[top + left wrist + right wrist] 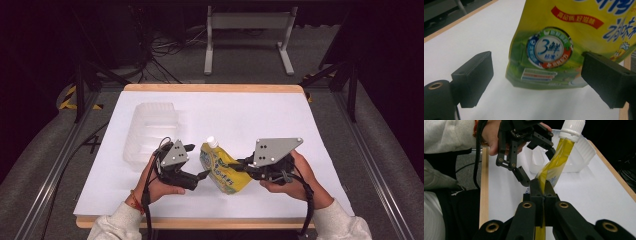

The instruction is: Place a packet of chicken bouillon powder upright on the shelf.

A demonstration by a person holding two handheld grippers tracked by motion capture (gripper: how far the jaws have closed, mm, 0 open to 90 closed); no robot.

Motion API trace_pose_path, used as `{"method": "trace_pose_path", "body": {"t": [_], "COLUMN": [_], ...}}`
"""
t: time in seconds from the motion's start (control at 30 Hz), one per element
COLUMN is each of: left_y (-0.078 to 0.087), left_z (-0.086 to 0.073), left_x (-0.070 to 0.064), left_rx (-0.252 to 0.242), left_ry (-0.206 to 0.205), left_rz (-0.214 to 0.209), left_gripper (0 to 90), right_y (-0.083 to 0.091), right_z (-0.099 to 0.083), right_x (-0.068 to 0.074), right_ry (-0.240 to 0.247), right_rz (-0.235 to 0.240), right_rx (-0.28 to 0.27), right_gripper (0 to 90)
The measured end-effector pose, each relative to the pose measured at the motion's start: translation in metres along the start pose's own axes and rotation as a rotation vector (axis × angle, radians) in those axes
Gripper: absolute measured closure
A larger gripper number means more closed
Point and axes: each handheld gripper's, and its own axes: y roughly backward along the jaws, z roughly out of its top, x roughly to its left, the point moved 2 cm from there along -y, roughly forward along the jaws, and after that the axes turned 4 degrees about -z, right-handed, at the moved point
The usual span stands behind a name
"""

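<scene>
Right now the yellow spouted pouch [223,167] sits near the front middle of the white worktop [260,115], between the two hands, with its white cap [212,142] pointing away from the person. The right claw [243,165] is clamped on the pouch's edge: in the right gripper view its two black jaws are pressed together with the thin yellow film [554,167] pinched between them, and the pouch rises from that grip up to the ribbed white cap [573,128]. The left claw [196,161] stands spread wide at the pouch's other side. In the left gripper view its jaws are well apart, one at each side of the frame, and the pouch's printed lower corner [549,55] with its round blue, green and red badge lies between and beyond them; whether either jaw touches the pouch I cannot tell. From the right gripper view the left claw [534,162] is seen close beside the pouch, one jaw tip just beside the film near the clamped spot. A clear plastic tray [150,131] lies on the worktop behind the left hand [162,185], apart from the pouch. The right hand [295,182] holds its gripper low over the worktop's front right part.
</scene>
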Motion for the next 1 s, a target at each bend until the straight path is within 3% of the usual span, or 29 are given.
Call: {"method": "trace_pose_path", "body": {"t": [0.27,0.4,0.5,0.57,0.63,0.77,0.83,1.0], "left_y": [-0.005,-0.004,-0.001,0.0,0.005,0.015,0.02,0.027], "left_z": [-0.002,-0.004,-0.006,-0.007,-0.009,-0.011,-0.012,-0.013], "left_x": [-0.002,-0.006,-0.006,-0.005,-0.001,0.006,0.011,0.014], "left_rx": [0.018,0.033,0.037,0.042,0.034,0.014,0.002,0.002], "left_ry": [-0.022,-0.05,-0.048,-0.044,-0.022,0.018,0.048,0.051], "left_rz": [-0.046,-0.068,-0.047,-0.036,-0.02,0.058,0.073,0.137], "left_gripper": [13.6,23.4,28.5,40.5,42.3,57.3,65.6,71.3], "right_y": [-0.007,-0.011,-0.015,-0.016,-0.018,-0.023,-0.027,-0.034], "right_z": [0.003,0.004,0.007,0.008,0.011,0.016,0.02,0.029], "right_x": [0.001,-0.001,-0.002,-0.003,-0.005,-0.009,-0.011,-0.015], "right_ry": [0.055,0.067,0.083,0.085,0.084,0.088,0.088,0.08], "right_rz": [0.042,0.045,0.039,0.038,0.028,0.012,-0.002,-0.036], "right_rx": [0.031,0.041,0.043,0.043,0.037,0.024,0.016,-0.002], "right_gripper": [90.0,90.0,90.0,90.0,90.0,90.0,90.0,90.0]}}
